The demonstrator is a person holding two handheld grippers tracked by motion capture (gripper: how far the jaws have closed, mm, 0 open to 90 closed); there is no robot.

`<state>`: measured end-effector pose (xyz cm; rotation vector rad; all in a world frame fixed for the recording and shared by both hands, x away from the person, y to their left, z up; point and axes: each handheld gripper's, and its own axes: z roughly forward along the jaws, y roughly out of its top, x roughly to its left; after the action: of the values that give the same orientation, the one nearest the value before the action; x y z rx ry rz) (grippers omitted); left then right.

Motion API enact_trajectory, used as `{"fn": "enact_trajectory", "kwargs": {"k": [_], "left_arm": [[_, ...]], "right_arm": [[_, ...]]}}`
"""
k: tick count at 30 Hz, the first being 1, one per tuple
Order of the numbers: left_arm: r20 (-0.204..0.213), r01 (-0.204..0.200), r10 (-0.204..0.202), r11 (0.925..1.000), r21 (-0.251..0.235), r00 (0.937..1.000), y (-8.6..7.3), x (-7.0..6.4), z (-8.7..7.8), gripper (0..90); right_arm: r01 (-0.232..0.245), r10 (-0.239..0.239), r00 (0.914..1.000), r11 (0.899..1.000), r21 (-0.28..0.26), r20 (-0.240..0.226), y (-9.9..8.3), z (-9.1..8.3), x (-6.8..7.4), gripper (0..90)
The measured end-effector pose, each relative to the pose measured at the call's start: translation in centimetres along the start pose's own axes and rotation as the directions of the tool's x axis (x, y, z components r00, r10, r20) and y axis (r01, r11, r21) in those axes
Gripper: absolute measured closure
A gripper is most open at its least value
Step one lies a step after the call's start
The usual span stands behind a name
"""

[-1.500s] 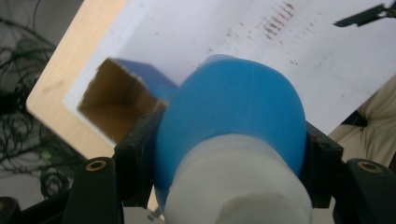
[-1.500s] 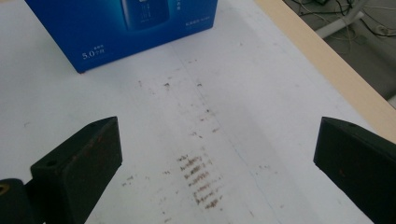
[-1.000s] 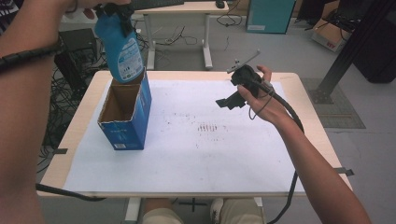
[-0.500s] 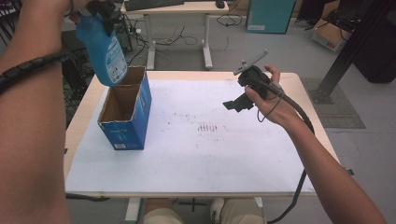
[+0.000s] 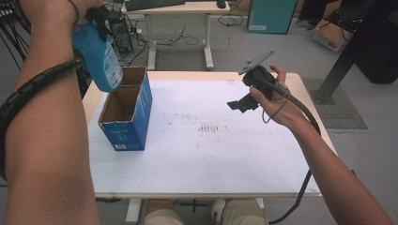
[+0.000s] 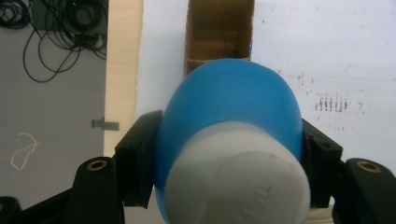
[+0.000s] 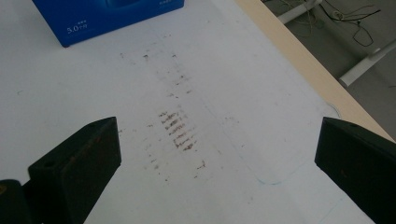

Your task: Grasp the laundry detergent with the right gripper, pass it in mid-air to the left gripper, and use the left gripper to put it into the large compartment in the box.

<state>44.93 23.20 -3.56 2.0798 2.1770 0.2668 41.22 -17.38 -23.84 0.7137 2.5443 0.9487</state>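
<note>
**Grey-floored workroom around a white-topped table**

A table (image 5: 300, 84) with a pale wooden rim carries a white sheet (image 5: 206, 154) smudged with dark marks near its middle. The floor (image 5: 291, 51) is plain grey and evenly lit. Behind the table stands a second desk (image 5: 176, 8) on white legs, with a keyboard (image 5: 150, 3) and a mouse (image 5: 221, 3) on top and loose cables (image 5: 176, 40) on the floor beneath it. A teal cabinet (image 5: 268, 16) stands farther back, and a cardboard carton (image 5: 331, 32) sits at the far right. A dark slanted post (image 5: 356, 42) rises from a base plate (image 5: 324, 96) on a grey mat (image 5: 345, 110). More black cables (image 6: 56, 32) lie coiled left of the table.
</note>
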Motion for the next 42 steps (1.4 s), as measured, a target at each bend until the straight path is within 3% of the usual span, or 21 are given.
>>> {"fn": "enact_trajectory", "kwargs": {"k": [7,21,29,42], "left_arm": [[0.004,0.009,-0.009,0.9998,0.019,0.9999,0.2,0.1,1.7,35.7],[0.006,0.022,-0.022,0.9991,0.035,0.9997,0.1,0.4,6.0,35.8],[0.008,0.03,-0.03,0.9993,0.024,0.9995,-0.3,0.2,7.8,35.7],[0.012,0.036,-0.036,0.9989,0.031,0.9993,-1.1,-0.4,12.5,35.8]], "right_arm": [[-0.02,0.02,0.9998,1.0,0.0,0.007,-0.2,-0.1,-0.2,0.4],[-0.008,0.008,1.0,1.0,0.004,0.004,-0.6,0.1,-0.4,0.4],[-0.012,0.012,0.9999,1.0,0.001,0.002,-0.7,0.1,-0.3,0.4],[-0.012,0.012,0.9999,1.0,0.006,0.002,-1.2,-0.1,-0.4,0.4]]}}
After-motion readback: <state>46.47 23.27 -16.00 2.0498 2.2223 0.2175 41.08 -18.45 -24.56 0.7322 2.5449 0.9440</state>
